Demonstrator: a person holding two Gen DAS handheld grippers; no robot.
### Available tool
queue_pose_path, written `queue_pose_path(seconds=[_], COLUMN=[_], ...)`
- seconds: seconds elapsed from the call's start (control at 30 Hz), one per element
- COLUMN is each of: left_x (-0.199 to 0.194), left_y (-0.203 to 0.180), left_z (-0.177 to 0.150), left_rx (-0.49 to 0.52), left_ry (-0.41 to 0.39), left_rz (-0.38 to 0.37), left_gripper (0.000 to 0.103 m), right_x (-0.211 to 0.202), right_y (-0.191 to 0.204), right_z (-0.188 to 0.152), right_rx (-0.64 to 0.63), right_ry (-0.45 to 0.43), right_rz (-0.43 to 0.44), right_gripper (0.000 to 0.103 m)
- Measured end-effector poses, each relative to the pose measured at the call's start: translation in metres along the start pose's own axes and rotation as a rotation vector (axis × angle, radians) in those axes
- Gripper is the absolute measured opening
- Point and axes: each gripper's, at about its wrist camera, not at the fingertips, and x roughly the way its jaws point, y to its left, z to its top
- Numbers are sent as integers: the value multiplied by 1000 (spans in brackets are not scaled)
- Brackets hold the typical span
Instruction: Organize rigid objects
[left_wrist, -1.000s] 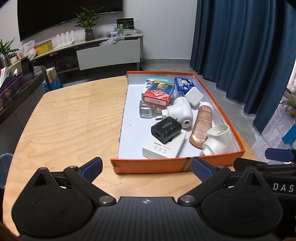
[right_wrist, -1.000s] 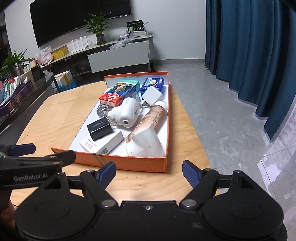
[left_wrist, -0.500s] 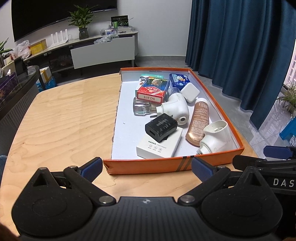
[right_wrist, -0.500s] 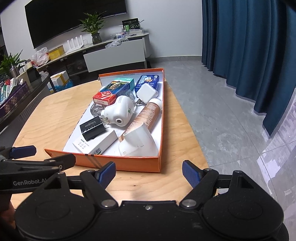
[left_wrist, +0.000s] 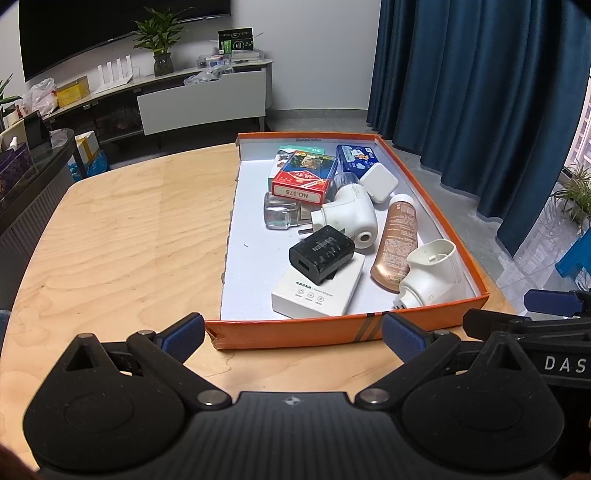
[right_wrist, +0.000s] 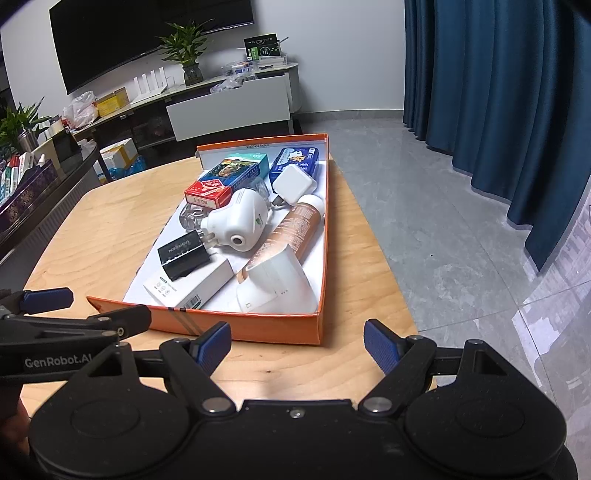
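Tray: one shallow orange cardboard tray (left_wrist: 295, 334) with a white floor, on the pale wooden table (left_wrist: 122, 236), just beyond both grippers.
White plug-in devices: two (left_wrist: 351, 218), (left_wrist: 432, 273).
Chargers: one black cube charger (left_wrist: 321, 253) leaning on one flat white adapter box (left_wrist: 317, 293); one small white square charger (left_wrist: 378, 182).
Bottles: one copper tube bottle (left_wrist: 397, 240); one clear glass bottle (left_wrist: 279, 214).
Card boxes: one red (left_wrist: 301, 179), one blue (left_wrist: 356, 157).
Left gripper (left_wrist: 293, 332): jaws wide apart, holding nothing.
Right gripper (right_wrist: 297, 345): jaws wide apart, holding nothing.
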Motion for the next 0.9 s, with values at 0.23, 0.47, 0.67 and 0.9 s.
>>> queue_pose_path(seconds=[0.23,0.47,0.67,0.9], left_x=[1,2,2,2], left_y=[0,0,0,2], left_z=[0,0,0,-1], left_rx=[-2,-3,-5,-5], left_ry=[3,8,16,12], left_rz=[-3,-5,-10,-20], left_gripper=[103,103,103,103], right_x=[0,0,0,0], right_y=[0,0,0,1], right_z=[0,0,0,1], right_rx=[0,0,-1,-1], right_ry=[1,0,1,0], right_rz=[0,-1,-1,-3], right_gripper=[93,93,93,93])
